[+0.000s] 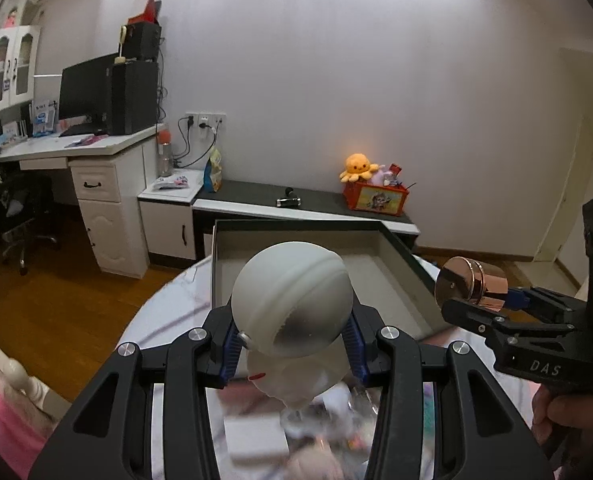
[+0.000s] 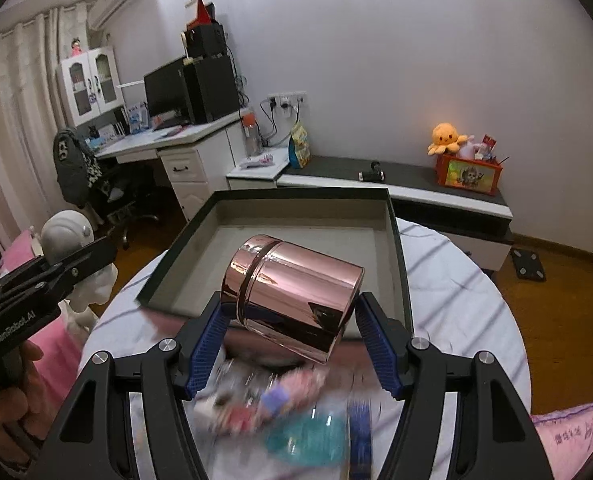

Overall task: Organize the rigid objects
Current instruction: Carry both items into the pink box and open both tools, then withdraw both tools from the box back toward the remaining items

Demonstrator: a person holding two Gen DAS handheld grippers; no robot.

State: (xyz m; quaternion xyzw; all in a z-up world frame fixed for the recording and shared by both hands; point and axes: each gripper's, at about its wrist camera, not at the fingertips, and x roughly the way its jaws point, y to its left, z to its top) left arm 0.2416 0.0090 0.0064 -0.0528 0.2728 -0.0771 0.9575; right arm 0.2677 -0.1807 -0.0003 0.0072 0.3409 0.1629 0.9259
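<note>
My left gripper is shut on a white astronaut figure, its round helmet held between the blue pads above the table. The same figure and left gripper show at the left edge of the right wrist view. My right gripper is shut on a shiny rose-gold tin, tilted on its side, lid end to the left. That tin and right gripper appear at the right of the left wrist view. An open dark-rimmed box lies on the table just beyond both held objects.
A round white marble-look table carries a blurred heap of small items under the grippers. Behind stand a low dark bench with a red toy box, a desk with a monitor, and an office chair.
</note>
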